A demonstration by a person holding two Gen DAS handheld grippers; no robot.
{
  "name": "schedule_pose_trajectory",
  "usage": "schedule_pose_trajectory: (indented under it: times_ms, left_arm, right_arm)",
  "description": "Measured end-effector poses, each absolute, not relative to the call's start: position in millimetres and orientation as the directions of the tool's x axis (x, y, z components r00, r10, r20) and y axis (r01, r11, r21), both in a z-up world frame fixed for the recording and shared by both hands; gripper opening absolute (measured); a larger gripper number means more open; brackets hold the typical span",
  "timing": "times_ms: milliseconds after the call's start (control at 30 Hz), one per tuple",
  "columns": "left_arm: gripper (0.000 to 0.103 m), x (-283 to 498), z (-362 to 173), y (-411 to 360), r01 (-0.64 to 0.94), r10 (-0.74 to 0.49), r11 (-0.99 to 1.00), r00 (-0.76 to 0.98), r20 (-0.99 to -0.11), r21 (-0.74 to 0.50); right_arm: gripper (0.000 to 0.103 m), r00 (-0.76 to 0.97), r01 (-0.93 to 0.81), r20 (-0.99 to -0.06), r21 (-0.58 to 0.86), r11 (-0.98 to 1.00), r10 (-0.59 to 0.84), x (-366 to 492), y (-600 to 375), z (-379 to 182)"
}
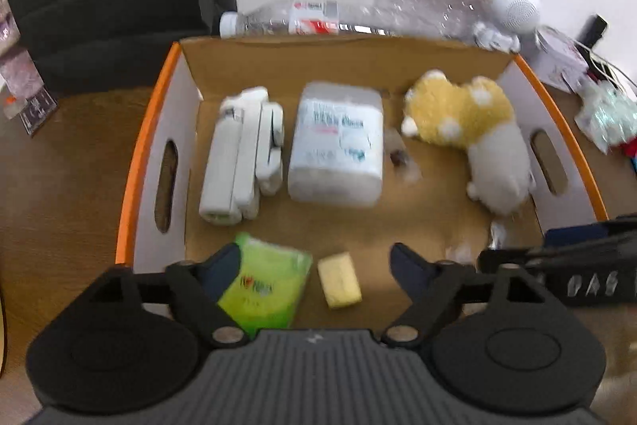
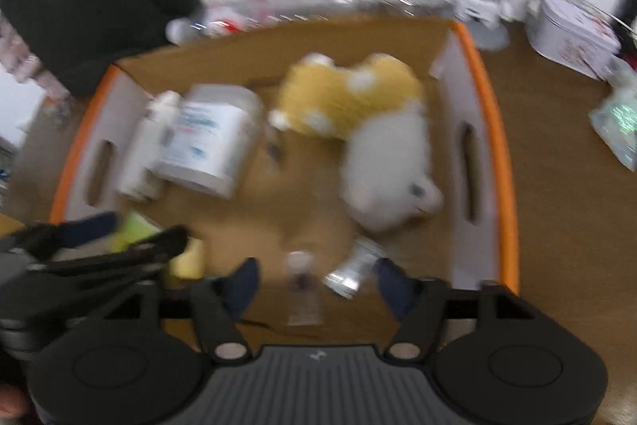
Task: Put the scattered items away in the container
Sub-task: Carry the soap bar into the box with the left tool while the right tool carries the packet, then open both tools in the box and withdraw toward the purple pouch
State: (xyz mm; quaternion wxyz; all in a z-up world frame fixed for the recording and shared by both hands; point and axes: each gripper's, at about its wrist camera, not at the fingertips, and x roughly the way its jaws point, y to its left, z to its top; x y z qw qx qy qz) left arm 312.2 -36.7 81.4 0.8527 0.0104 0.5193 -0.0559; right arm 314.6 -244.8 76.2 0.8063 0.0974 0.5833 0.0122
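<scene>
Cardboard box [image 1: 151,130] on bench [image 1: 79,154] already loaded: white folded device [image 1: 239,154], tissue pack [image 1: 336,142], plush dog [image 1: 466,130], green packet [image 1: 266,289], yellow block [image 1: 340,279]. Left hand-held gripper [image 1: 314,265] and right hand-held gripper [image 2: 314,279] spread wide, nothing held, over box's near edge. Plastic packet [image 1: 605,114] near bench's right edge judged left to tidy.

The cardboard box [image 1: 565,114] is showing a brown floor, white inner walls and an orange rim. Inside, the plush toy [image 1: 469,122] is wearing yellow with white spots over a white body, beside a white tissue pack [image 1: 336,142] with bluish print, a bright green packet [image 1: 264,285] and a pale yellow block [image 1: 339,279]
</scene>
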Motion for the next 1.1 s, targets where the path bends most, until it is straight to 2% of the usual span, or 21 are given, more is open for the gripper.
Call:
schedule_pose_trajectory:
  times_ms: [67,133,400,833,967,1100]
  left_arm:
    - [0.086,309.0,80.3,-31.9,0.098,-0.065,0.995,0.439,-0.896,-0.024]
    - [0.088,307.6,81.2,-25.5,0.073,-0.065,0.997,0.441,-0.895,-0.036]
    - [0.098,294.4,106.6,-16.6,0.058,-0.056,0.998,0.472,-0.88,-0.033]
    - [0.1,233.2,154.1,-18.1,0.083,-0.06,0.996,0.546,-0.835,-0.017]
    - [0.1,210.0,168.2,-22.9,0.087,-0.035,0.996,0.597,-0.801,0.021]
    - [0.103,170.7,178.2,-25.0,0.111,-0.041,0.993,0.683,-0.729,0.047]
  right_arm:
    - [0.076,0.296,0.108,-0.946,0.168,0.98,0.129,306.3,-252.2,72.0]
    - [0.085,0.284,0.094,-0.951,0.158,0.983,0.126,295.8,-249.6,72.9]
    - [0.086,0.33,0.101,-0.935,0.168,0.981,0.127,280.0,-230.3,85.5]
    - [0.087,0.467,0.05,-0.876,0.165,0.985,0.123,233.8,-225.6,138.4]
    - [0.087,0.497,0.041,-0.862,0.14,0.989,0.101,213.6,-223.9,150.1]
    - [0.087,0.589,0.023,-0.801,0.151,0.988,0.109,181.2,-223.8,165.7]
